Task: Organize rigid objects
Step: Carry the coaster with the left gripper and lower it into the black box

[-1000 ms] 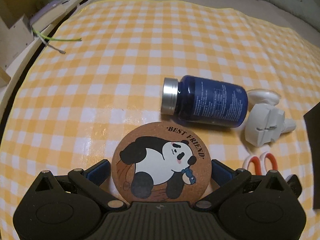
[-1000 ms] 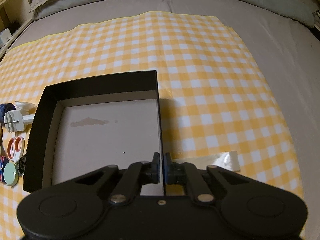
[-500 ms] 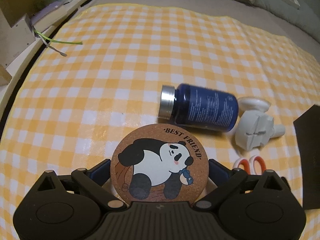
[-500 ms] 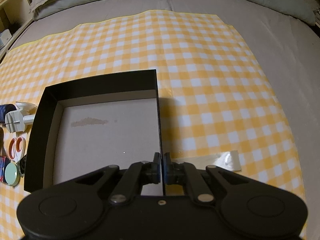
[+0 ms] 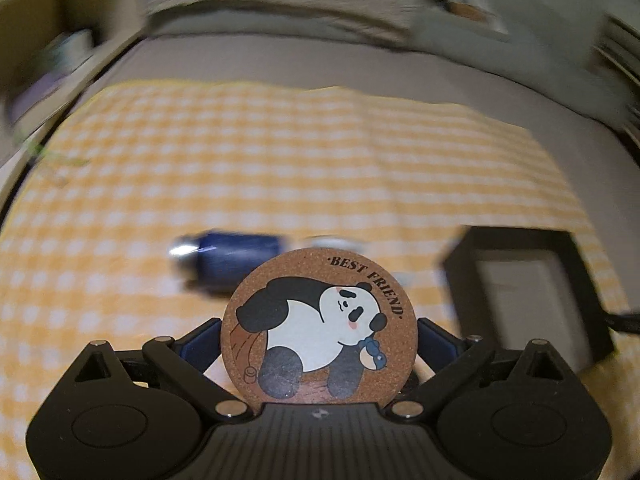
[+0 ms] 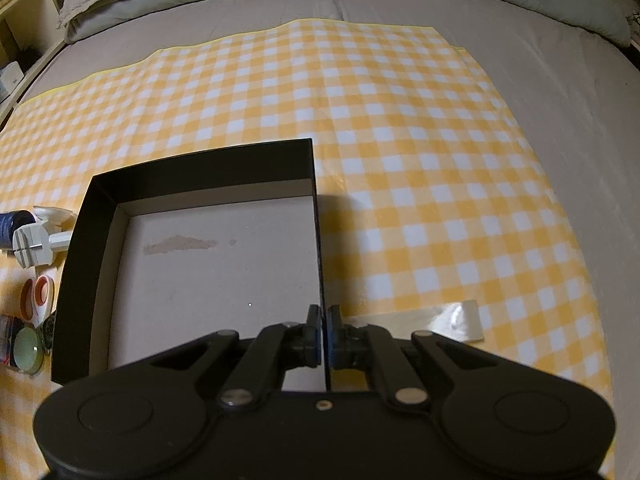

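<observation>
Since the earlier frame, the left tool (image 5: 319, 334) has lifted the cork coaster (image 5: 319, 326) off the checked cloth (image 5: 280, 152) and swung toward the black box (image 5: 520, 292), which now shows at the right of its view. The coaster stands on its edge between the 2 fingers, clamped across its width, above the cloth and in front of the blue bottle (image 5: 236, 256), which lies on its side. The view is blurred, so the motion looks fast.

The right tool (image 6: 324, 332) is clenched on the right wall of the black box (image 6: 192, 168) and holds it in place on the bed, near the cloth's right half.

What could go wrong, in my judgement:
- The coaster is thin and held only at 2 points of its rim, so a quick swing could let it rotate or slip out before the box
- If it comes in too low, its lower edge could hit the near or left wall of the box
- A hard knock could pull the thin wall out of the right tool's grip and shift the box toward the scissors (image 6: 38, 294) and the white plug (image 6: 34, 242) beside it
</observation>
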The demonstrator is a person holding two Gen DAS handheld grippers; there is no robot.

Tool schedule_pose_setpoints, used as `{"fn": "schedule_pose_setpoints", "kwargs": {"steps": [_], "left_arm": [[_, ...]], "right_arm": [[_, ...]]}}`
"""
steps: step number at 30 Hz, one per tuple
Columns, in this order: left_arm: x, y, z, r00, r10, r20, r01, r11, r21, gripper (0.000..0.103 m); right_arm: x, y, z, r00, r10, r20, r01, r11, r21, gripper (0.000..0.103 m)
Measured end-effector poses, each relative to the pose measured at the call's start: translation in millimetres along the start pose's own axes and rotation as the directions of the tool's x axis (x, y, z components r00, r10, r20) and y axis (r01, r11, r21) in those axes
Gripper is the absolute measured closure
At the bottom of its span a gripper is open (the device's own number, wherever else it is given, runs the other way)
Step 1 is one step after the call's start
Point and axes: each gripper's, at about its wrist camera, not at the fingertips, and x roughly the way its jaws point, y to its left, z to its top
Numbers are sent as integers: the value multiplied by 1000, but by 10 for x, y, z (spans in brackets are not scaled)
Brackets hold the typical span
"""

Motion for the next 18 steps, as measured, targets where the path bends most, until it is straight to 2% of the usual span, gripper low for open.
{"fn": "schedule_pose_setpoints", "kwargs": {"steps": [2, 5, 7, 11, 18], "left_arm": [[-49, -304, -28, 999, -36, 16, 35, 996, 79, 4], [-98, -742, -99, 995, -92, 46, 80, 974, 213, 4], [-89, -973, -134, 990, -130, 52, 111, 957, 267, 4], [1, -1372, -163, 981, -191, 38, 169, 933, 317, 4], [324, -1734, -75, 962, -273, 28, 251, 916, 313, 4]], "right_arm": [[9, 9, -19, 1000, 3, 2, -3, 1000, 2, 100], [11, 7, -23, 1000, 7, 0, -7, 1000, -1, 100], [10, 14, -31, 1000, 13, 0, -13, 1000, -9, 100], [-13, 11, -45, 1000, 24, 2, -24, 1000, -19, 100], [-22, -30, -44, 999, 48, -1, -48, 999, -1, 100]]}}
